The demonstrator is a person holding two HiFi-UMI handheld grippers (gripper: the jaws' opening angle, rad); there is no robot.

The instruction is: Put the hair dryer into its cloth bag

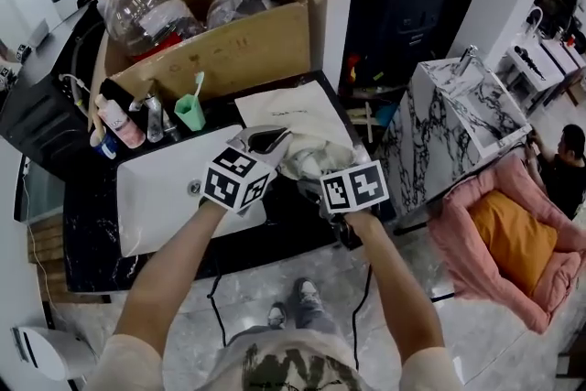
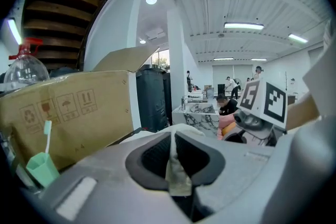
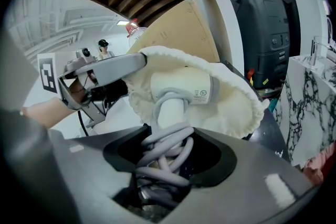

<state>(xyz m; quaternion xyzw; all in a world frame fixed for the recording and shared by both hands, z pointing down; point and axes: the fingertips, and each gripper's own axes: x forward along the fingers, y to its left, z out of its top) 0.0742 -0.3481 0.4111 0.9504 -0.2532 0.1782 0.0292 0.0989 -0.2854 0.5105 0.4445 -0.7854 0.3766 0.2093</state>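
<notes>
Cardboard box (image 1: 229, 46) and toothbrush cup (image 1: 190, 113) stand behind the cloth bag (image 1: 311, 156).

A staged bathroom corner in an open workhall: white sink (image 1: 156, 206) in a black counter (image 1: 87, 238), toothbrush cup (image 1: 190, 113), another marbled washstand (image 1: 458, 119), ceiling strip lights (image 2: 243, 25).

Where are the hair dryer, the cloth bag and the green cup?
hair dryer (image 3: 181, 86), right gripper view, its barrel.
cloth bag (image 3: 241, 107), right gripper view, near its rim.
green cup (image 1: 190, 113), head view, its wall.
</notes>
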